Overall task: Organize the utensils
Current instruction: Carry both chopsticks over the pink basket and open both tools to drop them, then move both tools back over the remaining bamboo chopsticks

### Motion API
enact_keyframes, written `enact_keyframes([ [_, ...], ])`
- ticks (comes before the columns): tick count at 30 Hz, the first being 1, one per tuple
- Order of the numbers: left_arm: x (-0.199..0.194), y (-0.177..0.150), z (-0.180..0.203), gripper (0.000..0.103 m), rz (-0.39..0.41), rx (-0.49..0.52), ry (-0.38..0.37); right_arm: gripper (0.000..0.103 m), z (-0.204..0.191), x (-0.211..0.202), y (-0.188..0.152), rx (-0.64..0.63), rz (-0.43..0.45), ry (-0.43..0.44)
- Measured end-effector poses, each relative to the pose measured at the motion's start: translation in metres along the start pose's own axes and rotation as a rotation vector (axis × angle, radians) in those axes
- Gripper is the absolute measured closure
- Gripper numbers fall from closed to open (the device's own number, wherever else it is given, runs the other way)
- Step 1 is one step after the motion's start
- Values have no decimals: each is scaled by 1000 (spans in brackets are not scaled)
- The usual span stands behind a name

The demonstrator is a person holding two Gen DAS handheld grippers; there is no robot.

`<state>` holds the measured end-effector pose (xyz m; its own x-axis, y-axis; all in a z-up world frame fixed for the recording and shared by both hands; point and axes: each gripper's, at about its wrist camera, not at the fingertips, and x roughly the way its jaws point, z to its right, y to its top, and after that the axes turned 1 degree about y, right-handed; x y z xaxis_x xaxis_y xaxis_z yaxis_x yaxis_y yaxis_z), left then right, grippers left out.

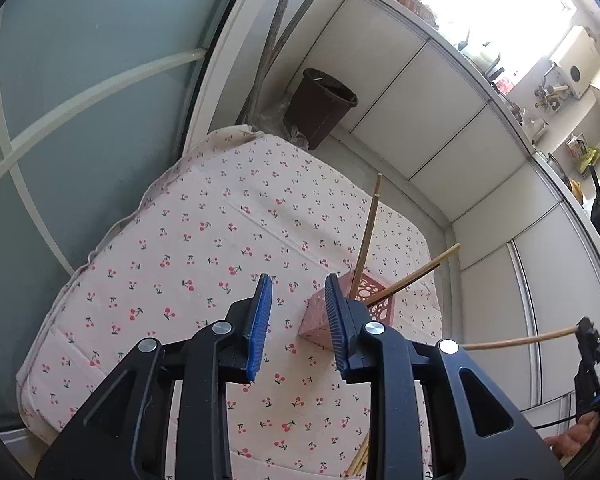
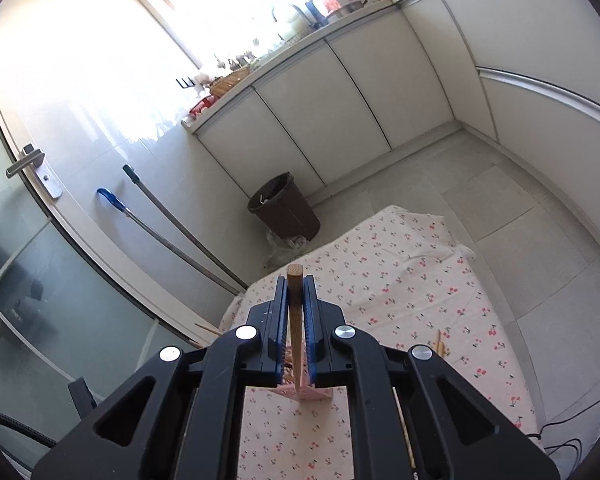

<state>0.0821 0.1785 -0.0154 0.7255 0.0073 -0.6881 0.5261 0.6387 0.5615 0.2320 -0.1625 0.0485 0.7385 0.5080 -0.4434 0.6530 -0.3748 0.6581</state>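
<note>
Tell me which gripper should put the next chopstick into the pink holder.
Right, probably. The right gripper is already shut on a chopstick, with the pink holder just beneath it. The left gripper is open and empty beside the holder, so it would first need to pick one up.

Left gripper (image 1: 298,312) angled downward, jaws apart and empty, right gripper (image 2: 296,312) jaws clamped tight

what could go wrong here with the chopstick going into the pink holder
1. The right gripper clamps one chopstick near its top end, so the long free end could swing and miss the pink holder.
2. The holder looks light, and the chopsticks already in it lean outward; a knock could tip it.
3. The open left gripper hangs close beside the holder and could nudge it.
</note>
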Motion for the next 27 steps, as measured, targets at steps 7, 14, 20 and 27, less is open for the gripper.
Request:
enact_keyframes([
  [7,4,2,6,76,-8,18,-24,95,-8,34,6,43,8,-5],
  [14,6,0,8,76,-13,38,-29,69,1,81,-16,76,-74,0],
  [20,-1,-6,18,75,0,94,-49,68,-18,62,-27,-78,-60,-49],
  [27,3,-28,50,62,4,232,-38,63,-20,50,-51,-231,-102,-162],
])
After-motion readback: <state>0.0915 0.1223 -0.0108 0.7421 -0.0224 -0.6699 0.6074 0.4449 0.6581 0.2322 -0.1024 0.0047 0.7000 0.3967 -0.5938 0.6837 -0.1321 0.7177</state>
